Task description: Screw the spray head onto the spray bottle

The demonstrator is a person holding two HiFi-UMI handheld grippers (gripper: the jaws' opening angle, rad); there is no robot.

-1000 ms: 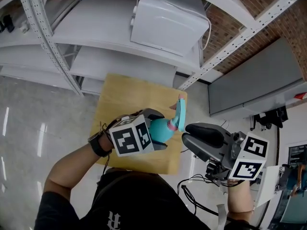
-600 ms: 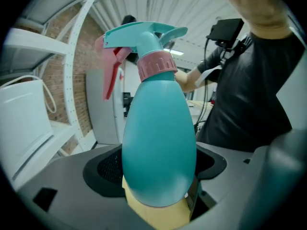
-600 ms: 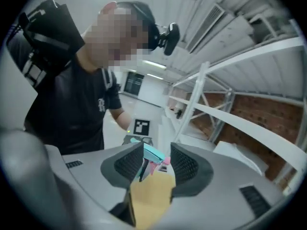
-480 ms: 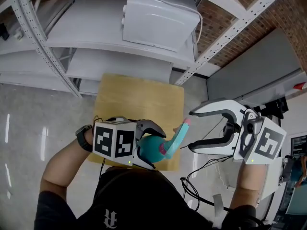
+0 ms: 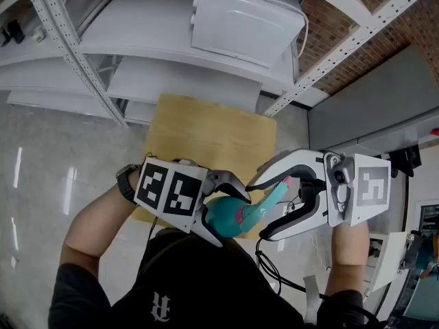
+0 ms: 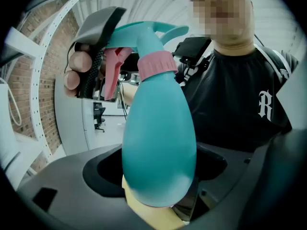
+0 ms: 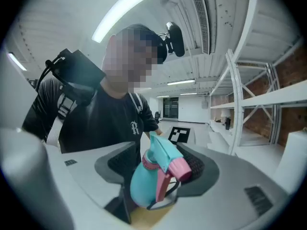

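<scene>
While my left tool (image 5: 226, 208) pinches the teal spray bottle (image 6: 160, 138) round its bulging body, the bottle is held in the air over the near edge of the wooden desk (image 5: 206, 129), tilted so its neck leans toward my right side. The spray head (image 7: 165, 159) sits on the neck, with the pink collar (image 6: 156, 66) at the joint and the pink trigger (image 7: 162, 181) below the nozzle. My right tool (image 5: 262, 208) has just been opening its jaws. They stand spread with the spray head between them, neither pad clearly pressing on it. Grey shelving (image 5: 137, 60) stands beyond the desk.
</scene>
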